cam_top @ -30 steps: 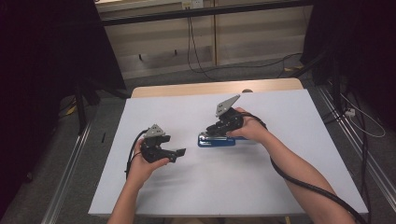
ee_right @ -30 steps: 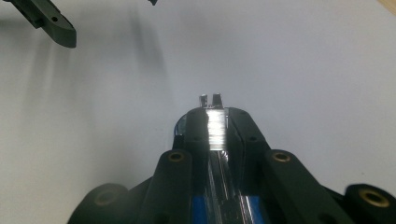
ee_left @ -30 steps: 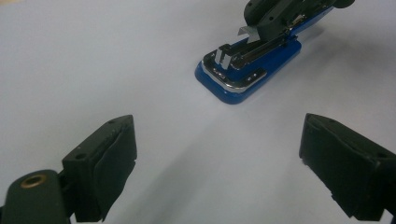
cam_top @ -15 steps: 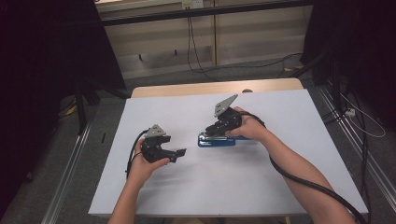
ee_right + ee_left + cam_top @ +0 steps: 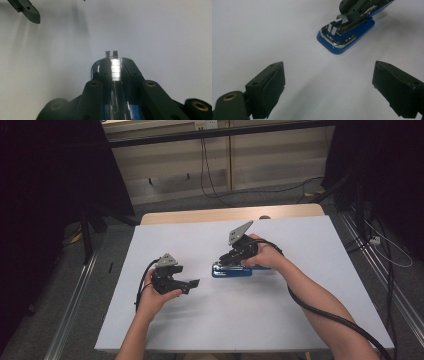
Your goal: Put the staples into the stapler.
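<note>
Landmark: blue stapler [image 5: 231, 270], flat on white table [image 5: 300, 320], near centre.
- Right gripper [image 5: 231, 260] clamped over stapler top; approach from above and from stapler's right blocked by gripper, hand, trailing cable.
- Left of stapler: bare strip of table, then left gripper [image 5: 186, 284], jaws wide, pointed at stapler, well apart.
- Near edge below stapler: open surface between forearms.
- Beyond stapler: open surface to far table edge.

Dim surroundings, soft shadows, mild blur

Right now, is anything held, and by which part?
The right gripper clamps the blue stapler by its metal top arm; the left gripper is open.
</note>
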The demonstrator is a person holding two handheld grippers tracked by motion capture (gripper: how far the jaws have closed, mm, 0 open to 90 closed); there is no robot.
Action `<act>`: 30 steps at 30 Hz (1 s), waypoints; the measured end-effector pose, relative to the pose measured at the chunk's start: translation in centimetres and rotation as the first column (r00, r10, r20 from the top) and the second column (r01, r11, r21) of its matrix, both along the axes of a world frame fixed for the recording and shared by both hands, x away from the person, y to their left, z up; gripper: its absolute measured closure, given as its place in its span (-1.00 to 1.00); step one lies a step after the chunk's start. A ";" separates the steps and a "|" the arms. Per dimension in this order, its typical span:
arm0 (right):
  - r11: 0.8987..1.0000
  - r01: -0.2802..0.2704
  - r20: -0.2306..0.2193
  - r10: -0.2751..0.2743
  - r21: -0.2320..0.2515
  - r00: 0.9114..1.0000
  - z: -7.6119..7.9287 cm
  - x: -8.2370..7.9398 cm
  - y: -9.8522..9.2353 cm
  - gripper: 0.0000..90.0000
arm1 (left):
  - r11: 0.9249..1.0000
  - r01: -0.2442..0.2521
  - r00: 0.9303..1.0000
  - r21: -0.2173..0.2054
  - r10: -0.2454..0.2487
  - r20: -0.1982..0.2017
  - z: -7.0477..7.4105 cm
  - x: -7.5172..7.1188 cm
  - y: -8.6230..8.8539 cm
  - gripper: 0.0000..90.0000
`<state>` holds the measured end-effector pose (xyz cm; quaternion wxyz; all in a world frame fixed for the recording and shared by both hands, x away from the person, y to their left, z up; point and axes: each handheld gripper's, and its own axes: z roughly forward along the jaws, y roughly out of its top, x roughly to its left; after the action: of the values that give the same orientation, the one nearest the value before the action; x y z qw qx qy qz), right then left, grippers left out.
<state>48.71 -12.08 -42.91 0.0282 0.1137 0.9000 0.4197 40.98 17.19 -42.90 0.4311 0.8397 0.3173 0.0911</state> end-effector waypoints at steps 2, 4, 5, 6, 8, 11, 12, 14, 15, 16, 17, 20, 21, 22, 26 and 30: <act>1.000 0.001 0.002 -0.001 -0.003 1.000 0.0 0.0 0.0 0.76 | 1.000 -0.001 1.000 -0.004 0.001 -0.003 0.0 0.0 -0.1 -0.75; 1.000 0.000 0.003 0.000 -0.008 1.000 0.0 0.0 0.1 0.76 | 1.000 -0.001 1.000 -0.006 0.001 -0.007 0.0 -0.1 -0.1 -0.75; 1.000 0.001 0.007 -0.001 -0.010 1.000 0.0 0.0 0.1 0.76 | 1.000 -0.002 1.000 -0.006 0.002 -0.006 0.0 -0.1 -0.1 -0.75; 1.000 -0.003 0.002 0.003 -0.007 1.000 0.0 0.0 0.1 0.76 | 1.000 0.000 1.000 -0.004 0.000 -0.003 0.0 0.0 -0.1 -0.75; 1.000 -0.003 0.006 0.003 -0.008 1.000 -0.1 0.0 0.2 0.76 | 1.000 -0.001 1.000 -0.002 0.001 -0.004 0.0 0.0 0.0 -0.75; 1.000 -0.012 0.007 0.012 -0.011 1.000 -0.1 0.0 0.3 0.76 | 1.000 0.000 1.000 0.000 0.000 -0.001 0.0 0.0 0.0 -0.75; 1.000 -0.016 0.008 0.016 -0.010 1.000 -0.1 0.0 0.3 0.76 | 1.000 0.000 1.000 0.000 0.000 -0.001 0.0 0.0 0.0 -0.75; 1.000 -0.015 0.010 0.015 -0.010 1.000 -0.1 0.0 0.3 0.76 | 1.000 0.000 1.000 0.001 0.000 -0.001 0.0 0.0 0.0 -0.75; 1.000 -0.016 0.010 0.016 -0.009 1.000 -0.1 0.0 0.3 0.76 | 1.000 0.000 1.000 0.001 0.000 -0.001 0.0 0.0 0.0 -0.75; 1.000 -0.016 0.010 0.016 -0.009 1.000 -0.1 0.0 0.3 0.76 | 1.000 -0.001 1.000 0.002 0.001 -0.001 0.0 0.0 0.0 -0.75; 1.000 -0.016 0.010 0.016 -0.010 1.000 -0.1 0.0 0.3 0.76 | 1.000 -0.002 1.000 0.000 0.002 -0.003 0.0 0.0 0.0 -0.75; 1.000 -0.017 0.010 0.017 -0.010 1.000 -0.2 0.0 0.3 0.76 | 1.000 -0.001 1.000 -0.001 0.001 0.000 0.0 0.0 0.0 -0.75; 1.000 -0.017 0.011 0.018 -0.009 1.000 -0.2 0.0 0.4 0.76 | 1.000 -0.001 1.000 -0.001 0.001 0.000 0.0 0.0 0.0 -0.75; 1.000 -0.019 0.012 0.020 -0.009 1.000 -0.2 0.0 0.4 0.76 | 1.000 -0.001 1.000 -0.002 0.001 0.000 0.0 0.0 0.0 -0.75; 1.000 -0.021 0.009 0.021 -0.007 1.000 -0.3 0.1 0.4 0.76 | 1.000 -0.003 1.000 -0.003 0.003 -0.006 -0.1 0.0 -0.1 -0.75; 1.000 -0.024 0.007 0.024 -0.009 1.000 -0.4 0.1 0.4 0.76 | 1.000 -0.002 1.000 -0.003 0.002 -0.005 -0.1 0.0 -0.1 -0.75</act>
<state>48.84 -11.64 -43.27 0.0269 0.1012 0.9030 0.4166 40.96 17.11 -42.96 0.4316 0.8389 0.3194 0.0887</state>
